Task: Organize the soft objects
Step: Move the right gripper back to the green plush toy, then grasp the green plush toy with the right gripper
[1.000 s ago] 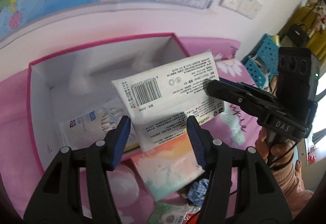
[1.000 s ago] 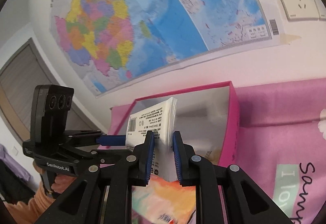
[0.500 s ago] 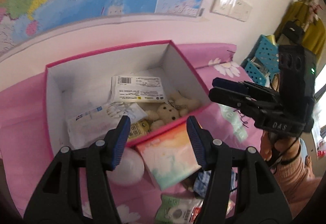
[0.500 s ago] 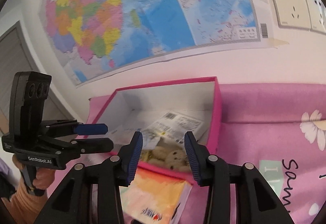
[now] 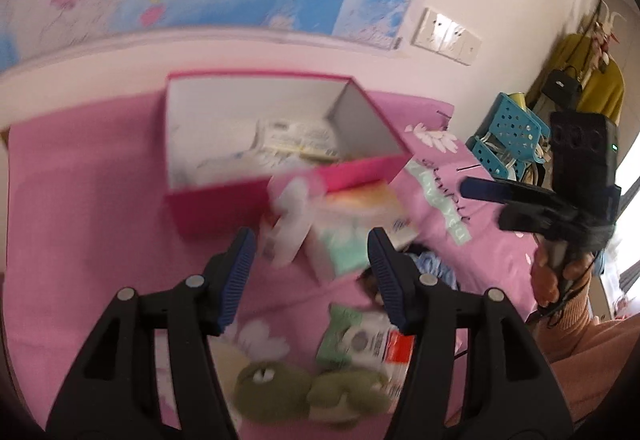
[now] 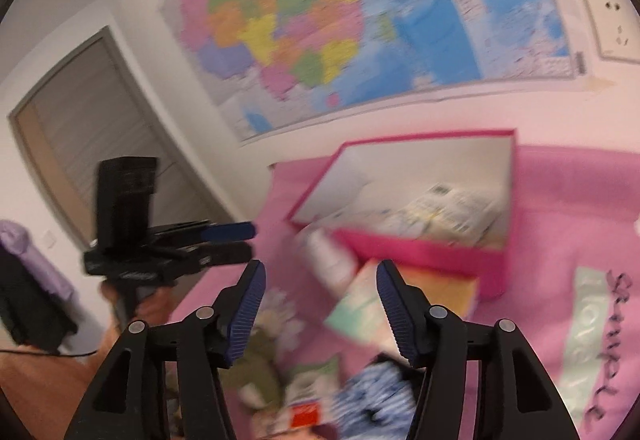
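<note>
A big map (image 6: 352, 27) fills the top of both views above a pink cloth (image 5: 80, 224) that covers the lower half. In the middle of the left wrist view sits a pink box (image 5: 224, 207), open on top, with white packets (image 5: 296, 137) lying flat inside it; in the right wrist view the same box sits right of centre. Just in front of the box lies a pastel tissue pack (image 5: 352, 224), touching a white packet (image 5: 288, 236) on its left. Lower in the frame are a green plush toy (image 5: 276, 392), a green pouch (image 5: 352, 336) and a blue striped cloth (image 6: 372, 400). The left gripper (image 5: 308, 276) stands open and empty. The right gripper (image 6: 320, 304) has just been opening and stands apart with nothing between its fingers.
</note>
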The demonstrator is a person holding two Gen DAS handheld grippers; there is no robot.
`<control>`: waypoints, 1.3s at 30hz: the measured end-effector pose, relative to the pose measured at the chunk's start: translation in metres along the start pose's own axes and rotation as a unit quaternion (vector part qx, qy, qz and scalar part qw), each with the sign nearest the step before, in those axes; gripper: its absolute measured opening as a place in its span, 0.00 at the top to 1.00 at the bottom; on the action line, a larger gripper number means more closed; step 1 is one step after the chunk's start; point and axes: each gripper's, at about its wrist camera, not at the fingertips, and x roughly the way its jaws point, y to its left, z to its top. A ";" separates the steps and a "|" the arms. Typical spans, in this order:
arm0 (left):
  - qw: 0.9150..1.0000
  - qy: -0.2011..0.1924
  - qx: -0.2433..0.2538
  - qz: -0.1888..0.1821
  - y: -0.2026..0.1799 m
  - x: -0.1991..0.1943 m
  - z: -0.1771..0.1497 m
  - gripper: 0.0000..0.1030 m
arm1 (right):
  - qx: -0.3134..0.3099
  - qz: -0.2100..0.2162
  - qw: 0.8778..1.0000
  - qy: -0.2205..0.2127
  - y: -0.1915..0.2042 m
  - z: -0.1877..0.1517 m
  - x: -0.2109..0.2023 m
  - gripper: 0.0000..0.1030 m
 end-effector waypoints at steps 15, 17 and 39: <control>0.996 0.059 -0.068 0.000 0.040 0.012 -0.084 0.42 | -0.009 0.063 0.984 0.164 0.063 -0.100 0.082 0.33; 0.995 0.065 -0.069 -0.003 0.041 0.014 -0.090 0.42 | -0.010 0.059 0.983 0.174 0.066 -0.106 0.091 0.33; 0.986 0.075 -0.106 -0.101 0.054 0.014 -0.105 0.41 | -0.058 0.012 0.988 0.142 0.071 -0.105 0.100 0.55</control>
